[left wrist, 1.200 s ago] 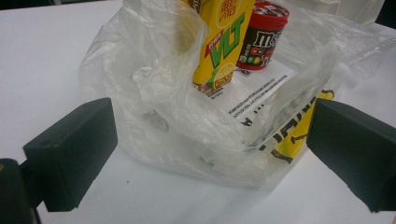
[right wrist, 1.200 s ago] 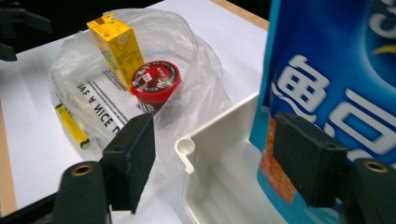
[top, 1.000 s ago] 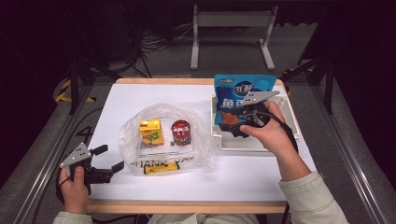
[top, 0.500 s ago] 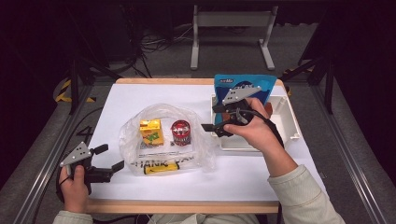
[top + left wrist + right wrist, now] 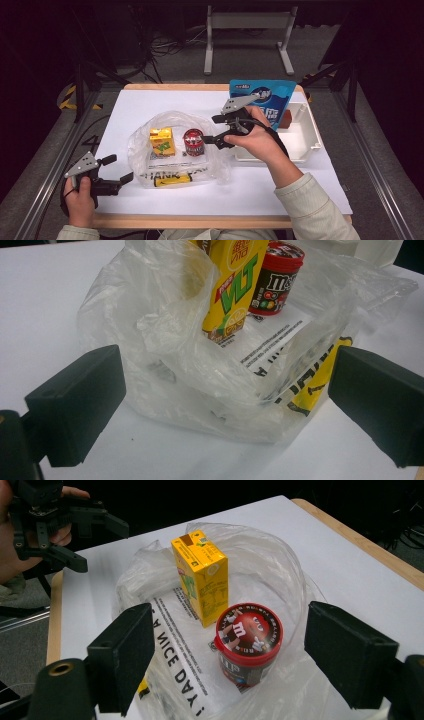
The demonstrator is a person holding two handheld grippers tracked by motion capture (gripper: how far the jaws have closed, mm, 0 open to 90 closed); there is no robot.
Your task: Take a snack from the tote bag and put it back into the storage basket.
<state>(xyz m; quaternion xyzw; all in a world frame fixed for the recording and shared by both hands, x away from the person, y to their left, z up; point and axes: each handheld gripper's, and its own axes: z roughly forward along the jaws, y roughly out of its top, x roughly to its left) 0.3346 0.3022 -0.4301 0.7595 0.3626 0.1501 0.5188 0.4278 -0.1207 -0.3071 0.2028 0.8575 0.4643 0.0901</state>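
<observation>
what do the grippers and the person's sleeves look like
Both are black handheld tools. The left gripper and right gripper each carry a grey three-cornered plate on top. Their jaws end in blocky matte black pads, and a round brass-coloured fitting sits near one jaw's base. The person's sleeves are pale, light-coloured fabric.

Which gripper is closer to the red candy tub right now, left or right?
Right. The right gripper hovers open just beside the red candy tub on the plastic bag. The left gripper sits open at the bag's near left edge, farther off.
</observation>
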